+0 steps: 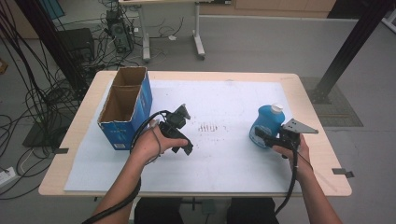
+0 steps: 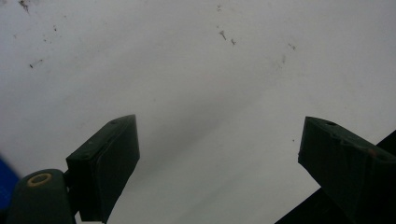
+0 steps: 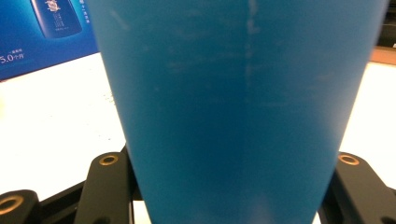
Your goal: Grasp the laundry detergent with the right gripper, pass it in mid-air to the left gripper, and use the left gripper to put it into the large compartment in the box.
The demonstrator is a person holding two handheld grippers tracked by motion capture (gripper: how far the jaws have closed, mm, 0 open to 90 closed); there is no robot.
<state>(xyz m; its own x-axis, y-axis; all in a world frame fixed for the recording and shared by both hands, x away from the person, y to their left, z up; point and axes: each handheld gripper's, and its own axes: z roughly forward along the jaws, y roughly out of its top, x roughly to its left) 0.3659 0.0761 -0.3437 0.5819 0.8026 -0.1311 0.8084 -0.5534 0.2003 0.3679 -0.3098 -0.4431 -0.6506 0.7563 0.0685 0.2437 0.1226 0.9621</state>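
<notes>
A blue bottle (image 1: pixel 267 122) with a white cap stands at the right of the white sheet (image 1: pixel 224 158). My right gripper (image 1: pixel 261 137) is shut on its lower body from the near side. In the right gripper view the bottle (image 3: pixel 238 112) stands right in front of the camera, with the black fingers (image 3: pixel 109 186) on either side of it. My left gripper (image 1: pixel 187 131) is left of the table's middle, held in a hand, its jaws wide apart. In the left gripper view, the left gripper (image 2: pixel 219 135) is open over the bare white sheet (image 2: pixel 187 60) with nothing between its jaws.
An open blue cardboard box (image 1: pixel 126 105) with two compartments stands at the left of the table; its printed side (image 3: pixel 42 32) is seen in the right gripper view. Dark smudges (image 1: pixel 208 127) mark the sheet's middle. Cables and desk legs lie beyond the far edge.
</notes>
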